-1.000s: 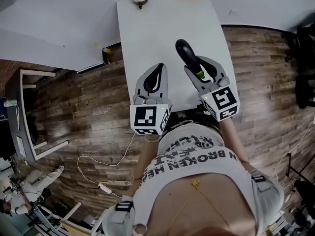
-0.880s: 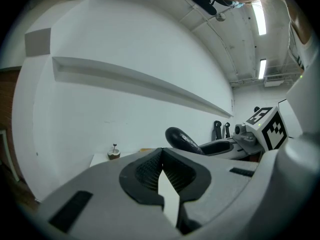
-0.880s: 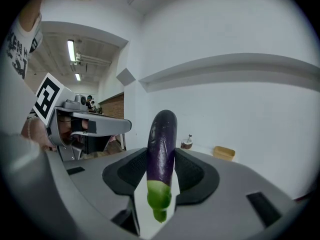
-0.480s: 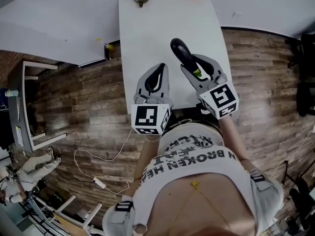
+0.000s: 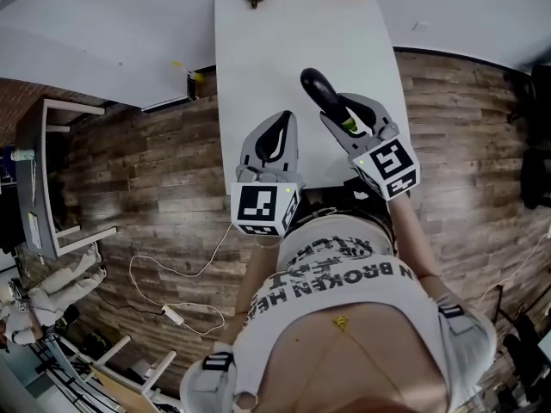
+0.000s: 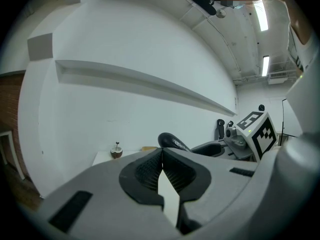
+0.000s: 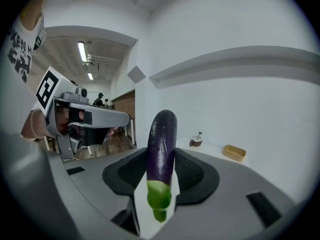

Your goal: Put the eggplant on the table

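The eggplant (image 7: 162,134) has smooth, glossy purple skin and a duller green cap. The left gripper (image 6: 161,153) and right gripper (image 5: 347,110) look like matt grey plastic, with black, finely ribbed pads (image 7: 192,173). The table (image 5: 275,50) is smooth matt white. The floor (image 5: 146,170) is grained wood planking.

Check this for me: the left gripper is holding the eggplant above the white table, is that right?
No. It is the right gripper that holds the eggplant above the white table, as the right gripper view shows. The left gripper is shut and empty.
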